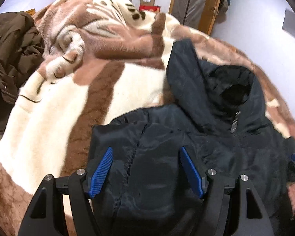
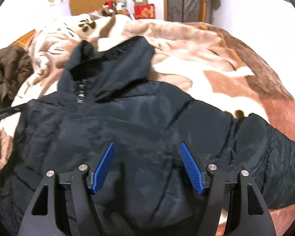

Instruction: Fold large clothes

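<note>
Hooded navy puffer jacket [image 2: 127, 118] lies front-up on a bed's brown-and-cream blanket [image 2: 236, 74], left tool [image 1: 146, 153] and right tool [image 2: 147, 149] both spread apart above it, gripping nothing

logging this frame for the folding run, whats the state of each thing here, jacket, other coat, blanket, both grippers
dark jacket: spread front up on the blanket, zipped at the collar, hood out flat above it, not yet folded
brown coat: crumpled in a heap at the bed's left edge, untouched
blanket: spread over the bed, rumpled
left gripper: open, over the jacket, holding nothing
right gripper: open, over the jacket, holding nothing
</note>
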